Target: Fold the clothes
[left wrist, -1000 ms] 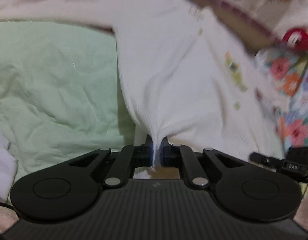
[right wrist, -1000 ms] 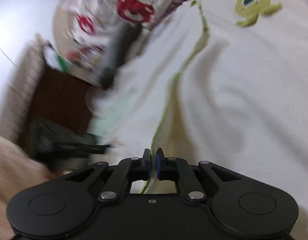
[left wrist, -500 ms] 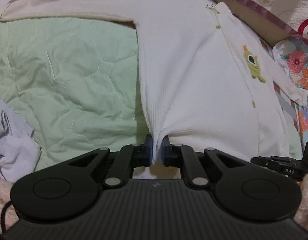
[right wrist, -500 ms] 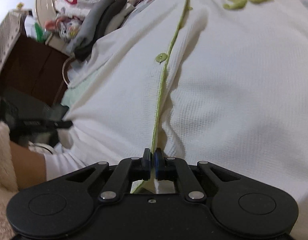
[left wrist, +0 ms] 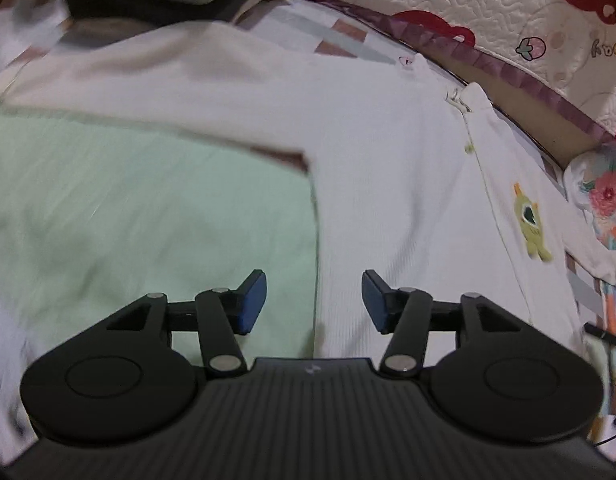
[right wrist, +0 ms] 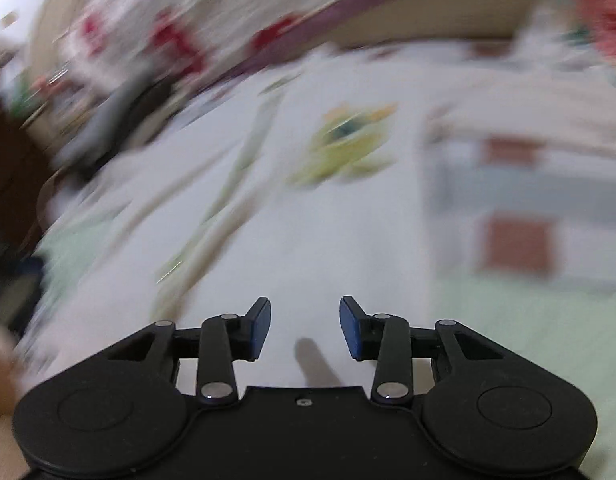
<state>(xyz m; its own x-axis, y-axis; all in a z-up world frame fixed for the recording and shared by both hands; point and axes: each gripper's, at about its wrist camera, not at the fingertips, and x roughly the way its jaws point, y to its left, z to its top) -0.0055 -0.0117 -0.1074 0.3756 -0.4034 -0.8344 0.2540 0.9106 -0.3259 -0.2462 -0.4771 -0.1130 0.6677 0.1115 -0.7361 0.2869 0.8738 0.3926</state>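
Note:
A white baby garment [left wrist: 387, 184] with a green monster patch [left wrist: 532, 224] lies spread flat on a pale green quilted mat [left wrist: 148, 224], one sleeve stretched to the left. My left gripper [left wrist: 313, 300] hangs over the garment's left edge, jaws opening, nothing between the blue pads [left wrist: 252, 300]. The right wrist view is badly blurred. There the same garment [right wrist: 308, 240] and its monster patch [right wrist: 347, 136] lie below my right gripper [right wrist: 304, 328], whose jaws are opening with nothing between them.
A quilt with red bear prints [left wrist: 507, 12] rises behind the garment. A floral cloth [left wrist: 607, 208] lies at the right edge. A checked sheet [right wrist: 515, 208] shows beside the garment, and dark furniture [right wrist: 12, 184] stands at the left.
Both grippers have let go of the garment's hem and opened. The garment now lies flat, and both views have drawn back from it.

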